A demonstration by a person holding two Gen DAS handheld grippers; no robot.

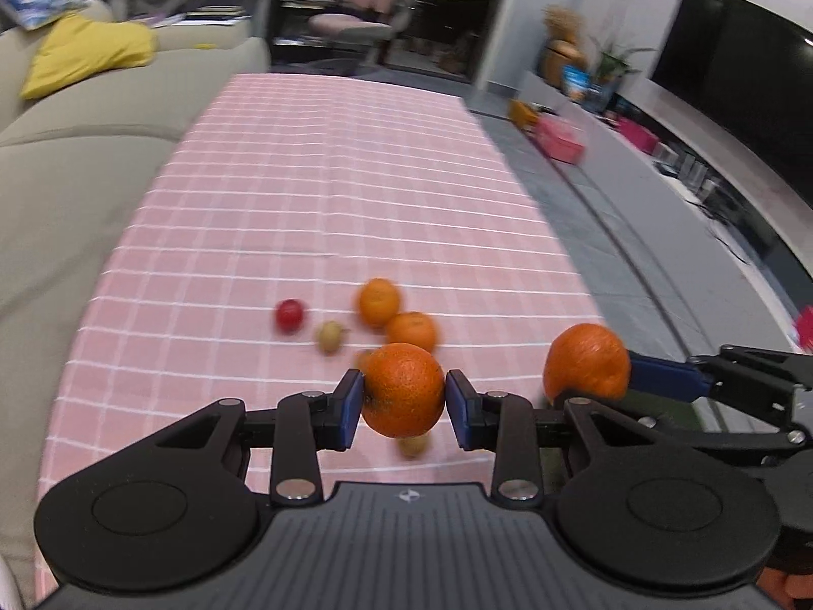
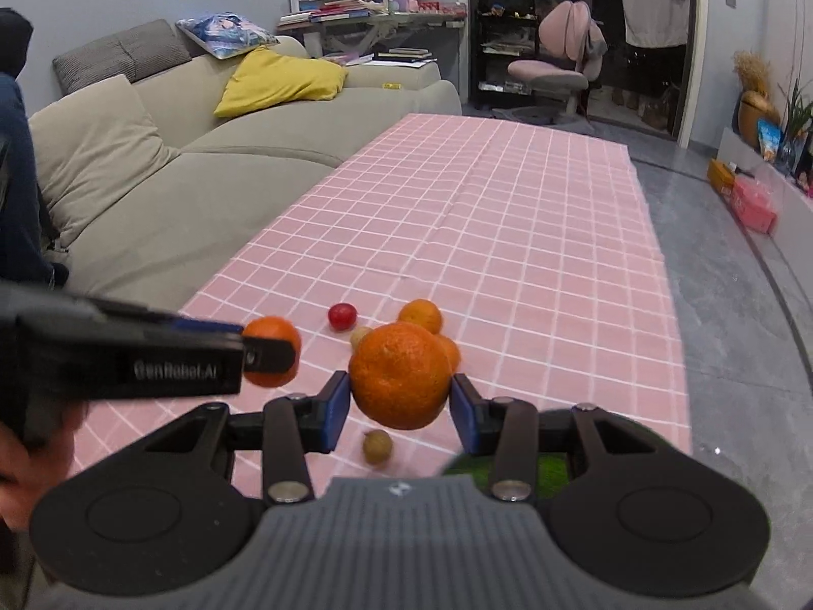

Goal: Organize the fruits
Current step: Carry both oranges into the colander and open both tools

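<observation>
Left hand-held gripper clamping orange | right hand-held gripper pinching orange | loose fruit waiting on counter

Left gripper: tilted downward, blue pads pressed on both sides of an orange, which is held clear of the surface.
Right gripper: tilted downward, pads closed on a second orange, likewise held aloft.
Relative placement: the two grippers are held side by side, near each other.
Hand: partly seen behind the left gripper's body.
</observation>
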